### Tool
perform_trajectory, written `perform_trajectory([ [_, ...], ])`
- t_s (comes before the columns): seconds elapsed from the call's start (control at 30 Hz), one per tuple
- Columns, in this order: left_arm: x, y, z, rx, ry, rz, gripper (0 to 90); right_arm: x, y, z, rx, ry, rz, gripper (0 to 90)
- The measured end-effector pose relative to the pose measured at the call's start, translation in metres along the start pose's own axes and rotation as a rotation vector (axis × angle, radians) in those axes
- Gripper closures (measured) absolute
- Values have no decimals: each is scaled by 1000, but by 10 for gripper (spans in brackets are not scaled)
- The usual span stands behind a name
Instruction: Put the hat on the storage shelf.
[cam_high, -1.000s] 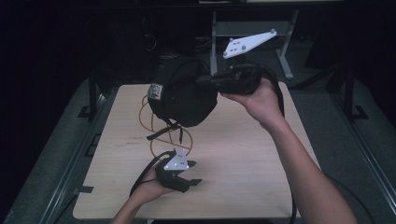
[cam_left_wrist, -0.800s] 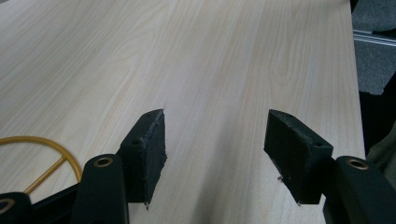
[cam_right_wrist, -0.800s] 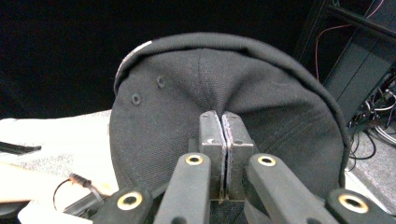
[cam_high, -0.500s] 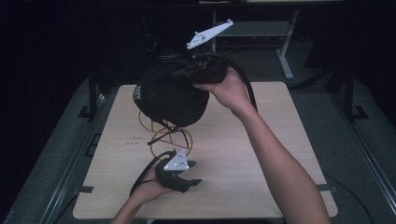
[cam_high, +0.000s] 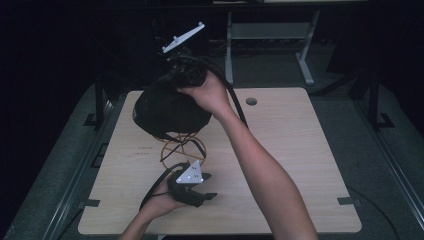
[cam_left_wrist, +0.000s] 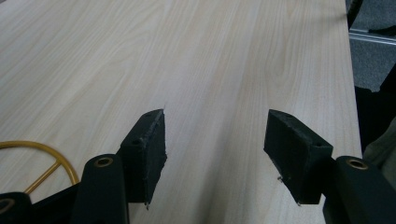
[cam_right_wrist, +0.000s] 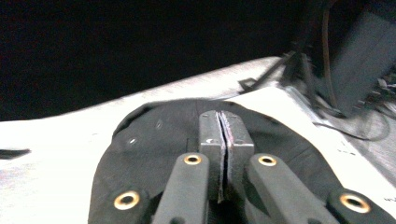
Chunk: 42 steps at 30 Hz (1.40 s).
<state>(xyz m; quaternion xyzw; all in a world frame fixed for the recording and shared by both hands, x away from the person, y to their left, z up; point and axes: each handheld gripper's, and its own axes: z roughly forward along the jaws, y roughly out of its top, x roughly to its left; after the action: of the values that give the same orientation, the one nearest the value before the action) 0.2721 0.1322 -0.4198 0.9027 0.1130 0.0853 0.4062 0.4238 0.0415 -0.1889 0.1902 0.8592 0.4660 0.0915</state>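
On the pale wood table (cam_high: 300, 150), item one: one black cap (cam_high: 167, 107), held up over the far left part of the tabletop above one gold wire stand (cam_high: 176, 146), whose loops show just under the cap's lower edge; whether the cap touches the stand cannot be told from the high view. Item two: one right gripper (cam_high: 187, 75), in the person's right hand (cam_high: 210, 92), at the cap's far upper side, with its grey three-cornered plate raised above it. In the right gripper view its two black pads are pressed flat together with almost no gap, dark cloth of the cap (cam_right_wrist: 154, 140) spreading out beneath and around them; a fold of that cloth appears pinched between them, so this gripper (cam_right_wrist: 226, 140) is clamped on the cap. Item three: one left gripper (cam_high: 192, 187), in the left hand (cam_high: 162, 202), low over the near left part of the table, well apart from the cap. Its jaws stand wide apart in the left gripper view, with bare wood grain between the two pads and nothing held; the gripper (cam_left_wrist: 215, 140) points across the tabletop, and one curve of the gold wire stand (cam_left_wrist: 42, 161) lies at the lower left. Also counted: one round hole (cam_high: 251, 101) in the tabletop near the far edge. Faint dark marks on the wood beside the stand are too small to read; no brand or label is legible on the cap.
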Motion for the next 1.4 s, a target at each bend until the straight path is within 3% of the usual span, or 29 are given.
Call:
perform_trajectory([
  [0.1,-4,1,3,10,-3,3,381,2,0,9,3,-40,28,635],
  [0.23,-5,2,4,13,-7,20,379,-1,-6,6,4,-35,43,533],
  [0.5,-4,1,5,23,0,10,376,-20,-25,-18,-14,-18,91,472],
  [0.6,-5,0,5,27,-2,9,374,-25,-36,-25,-28,-11,142,455],
  [1.1,-4,-1,4,7,-5,-21,345,-40,-63,-57,-26,-18,158,368],
  [1.23,-4,0,4,9,-16,-26,340,-43,-78,-63,-45,-10,168,339],
  [1.4,-6,1,4,4,-12,-28,336,-50,-102,-67,-20,-12,203,315],
])
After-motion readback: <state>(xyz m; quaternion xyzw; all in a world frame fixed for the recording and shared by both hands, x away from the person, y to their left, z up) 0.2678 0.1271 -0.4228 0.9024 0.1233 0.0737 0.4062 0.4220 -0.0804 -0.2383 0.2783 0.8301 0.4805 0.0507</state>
